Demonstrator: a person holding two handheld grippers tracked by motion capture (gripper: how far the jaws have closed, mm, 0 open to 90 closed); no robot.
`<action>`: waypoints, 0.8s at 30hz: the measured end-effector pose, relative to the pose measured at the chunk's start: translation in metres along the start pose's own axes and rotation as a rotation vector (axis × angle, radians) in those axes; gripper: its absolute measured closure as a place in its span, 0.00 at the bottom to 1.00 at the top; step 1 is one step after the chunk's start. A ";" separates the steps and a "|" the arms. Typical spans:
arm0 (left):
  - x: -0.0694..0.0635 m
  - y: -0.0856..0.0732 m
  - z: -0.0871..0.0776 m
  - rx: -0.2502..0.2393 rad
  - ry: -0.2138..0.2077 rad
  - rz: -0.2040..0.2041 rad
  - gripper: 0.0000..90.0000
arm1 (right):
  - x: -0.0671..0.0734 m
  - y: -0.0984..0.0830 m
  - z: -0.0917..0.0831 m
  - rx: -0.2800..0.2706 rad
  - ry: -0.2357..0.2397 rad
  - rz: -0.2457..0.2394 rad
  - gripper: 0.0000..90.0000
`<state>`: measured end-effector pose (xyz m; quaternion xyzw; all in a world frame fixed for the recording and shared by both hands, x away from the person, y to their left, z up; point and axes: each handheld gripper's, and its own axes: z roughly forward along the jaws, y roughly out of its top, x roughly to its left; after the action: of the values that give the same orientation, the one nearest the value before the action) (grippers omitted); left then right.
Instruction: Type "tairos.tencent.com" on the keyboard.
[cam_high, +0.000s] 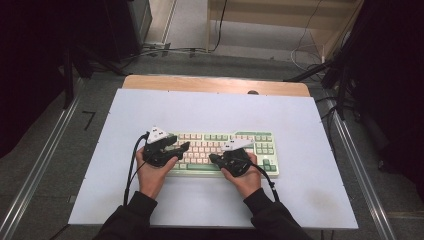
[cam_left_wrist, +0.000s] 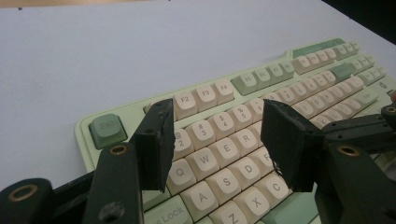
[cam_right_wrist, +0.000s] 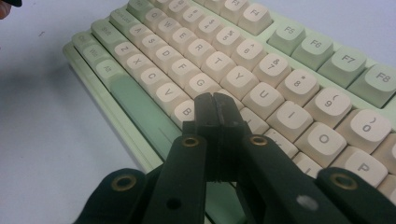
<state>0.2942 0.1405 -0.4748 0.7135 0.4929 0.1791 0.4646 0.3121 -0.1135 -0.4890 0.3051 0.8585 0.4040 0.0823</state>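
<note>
A white table (cam_high: 150, 110) carries a pale green keyboard (cam_high: 260, 137) lying flat near the person's edge, with both hands resting at its front. The left gripper (cam_left_wrist: 215, 140) hangs over the letter keys at the keyboard's left end with its jaws apart and nothing between them, while the right gripper (cam_right_wrist: 216, 105) has its jaws pressed together, empty, tip just above the keys (cam_right_wrist: 187, 109) around B and H. I judge the risk is a wrong press: the closed tip sits between neighbouring keys and could strike two at once, and the open left jaws could catch a keycap edge and lift it or nudge the keyboard across the smooth top.
</note>
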 end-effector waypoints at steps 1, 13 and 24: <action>0.000 0.000 0.000 0.000 0.000 -0.001 0.51 | 0.000 0.000 0.000 0.001 -0.001 -0.001 0.97; 0.001 0.000 0.000 -0.002 -0.002 -0.004 0.50 | 0.000 0.000 0.000 0.001 -0.003 0.003 0.97; 0.000 0.000 -0.001 -0.003 -0.003 -0.002 0.50 | 0.000 0.000 0.001 0.000 -0.004 -0.001 0.97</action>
<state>0.2939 0.1410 -0.4746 0.7124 0.4929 0.1783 0.4666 0.3124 -0.1125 -0.4896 0.3057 0.8583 0.4035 0.0842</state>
